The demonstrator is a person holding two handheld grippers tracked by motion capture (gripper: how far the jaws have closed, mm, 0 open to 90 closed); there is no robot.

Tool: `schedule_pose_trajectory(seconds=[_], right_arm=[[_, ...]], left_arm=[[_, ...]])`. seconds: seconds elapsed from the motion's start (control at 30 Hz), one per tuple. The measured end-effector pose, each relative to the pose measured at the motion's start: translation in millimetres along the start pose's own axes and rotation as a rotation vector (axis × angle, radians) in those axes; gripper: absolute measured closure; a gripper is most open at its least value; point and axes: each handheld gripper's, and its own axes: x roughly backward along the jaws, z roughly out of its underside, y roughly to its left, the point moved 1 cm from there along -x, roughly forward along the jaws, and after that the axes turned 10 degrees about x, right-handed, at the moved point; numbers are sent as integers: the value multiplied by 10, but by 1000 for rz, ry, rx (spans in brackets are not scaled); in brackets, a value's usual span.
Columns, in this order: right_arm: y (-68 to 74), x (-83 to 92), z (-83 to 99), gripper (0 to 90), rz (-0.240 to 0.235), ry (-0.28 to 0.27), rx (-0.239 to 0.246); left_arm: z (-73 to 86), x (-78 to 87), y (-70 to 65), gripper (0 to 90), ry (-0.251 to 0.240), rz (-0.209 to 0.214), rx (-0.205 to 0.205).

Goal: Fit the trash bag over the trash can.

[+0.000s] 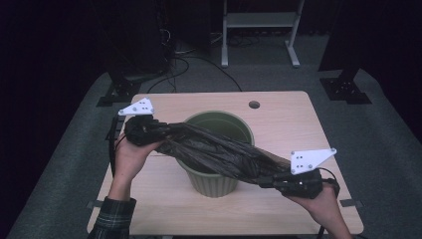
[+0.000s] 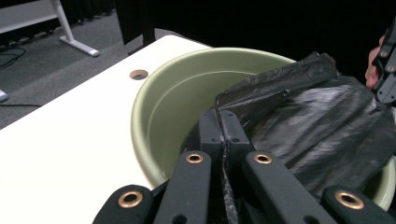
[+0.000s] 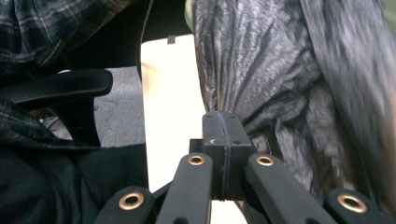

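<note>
A black plastic bin bag is stretched across the top of a green bin that stands on the wooden table. At the bag's left end my left gripper is shut on the plastic. My right gripper is shut on the bag's right end, near the table's front. In the left gripper view the jaws meet on a fold of the bag over the bin's rim. The right gripper view has its jaws pressed together on gathered bag plastic.
The table has a round cable hole near its far edge. A white frame and cables lie on the grey floor beyond. A black chair arm and a plaid sleeve are at the near side.
</note>
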Motion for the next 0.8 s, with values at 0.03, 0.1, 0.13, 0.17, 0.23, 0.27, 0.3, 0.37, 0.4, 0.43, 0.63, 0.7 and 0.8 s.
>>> schedule_pose_trajectory(seconds=[0.03,0.1,0.13,0.17,0.23,0.27,0.3,0.37,0.4,0.43,0.63,0.7,0.8], right_arm=[[-1,9,30,898,-1,10,-6],[-2,28,82,899,-4,17,-16],[-2,38,104,899,-6,22,-19],[-2,48,123,898,-6,28,-21],[-8,62,167,898,0,42,-24],[-12,65,191,899,3,48,-31],[-21,66,214,898,8,54,-31],[-39,65,266,899,18,69,-43],[-49,60,294,898,21,74,-47],[-59,56,318,898,22,76,-51],[-67,-19,432,898,7,111,-65],[-53,-59,475,899,-8,120,-74],[-31,-125,537,899,-24,137,-83]], left_arm=[[5,19,25,899,-1,1,7],[10,40,67,899,-8,-11,19],[8,45,91,899,-8,-16,23],[9,43,120,899,-10,-21,29],[12,29,184,899,-14,-25,48],[15,13,215,899,-15,-31,56],[19,-7,248,899,-13,-39,64],[36,-44,321,899,-9,-52,81],[45,-59,358,899,-7,-58,90],[59,-74,391,899,-7,-60,98],[204,-158,543,899,2,-67,150],[253,-160,581,899,-4,-64,164],[306,-151,614,899,-4,-68,175]])
